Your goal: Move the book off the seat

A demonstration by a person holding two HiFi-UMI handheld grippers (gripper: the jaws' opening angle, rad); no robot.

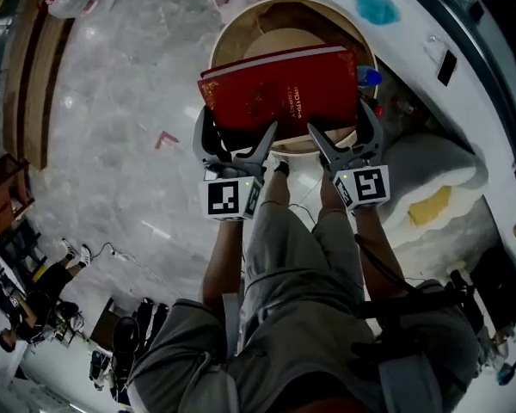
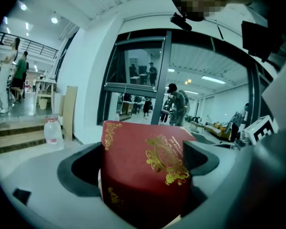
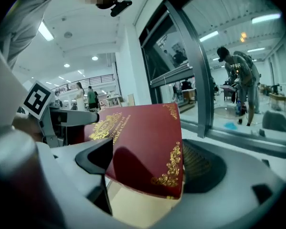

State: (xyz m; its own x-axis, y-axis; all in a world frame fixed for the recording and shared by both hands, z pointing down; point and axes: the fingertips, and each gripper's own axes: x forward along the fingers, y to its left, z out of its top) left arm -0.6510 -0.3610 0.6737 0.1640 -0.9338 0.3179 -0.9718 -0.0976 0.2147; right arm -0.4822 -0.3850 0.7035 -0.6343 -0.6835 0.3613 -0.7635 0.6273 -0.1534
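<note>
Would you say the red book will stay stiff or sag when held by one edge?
Probably stiff: the red book juts flat beyond the left gripper and right gripper without drooping, suggesting hard covers. Its smooth cover might slip, so both grips likely matter.

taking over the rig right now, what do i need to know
Left claw: shut on the book, at its near left corner.
Right claw: shut on the same book, at its near right corner.
Book: held by both claws, directly over the round seat.
Done: book gripped and, it seems, lifted.
Left: carry it clear of the seat and set it down elsewhere.
</note>
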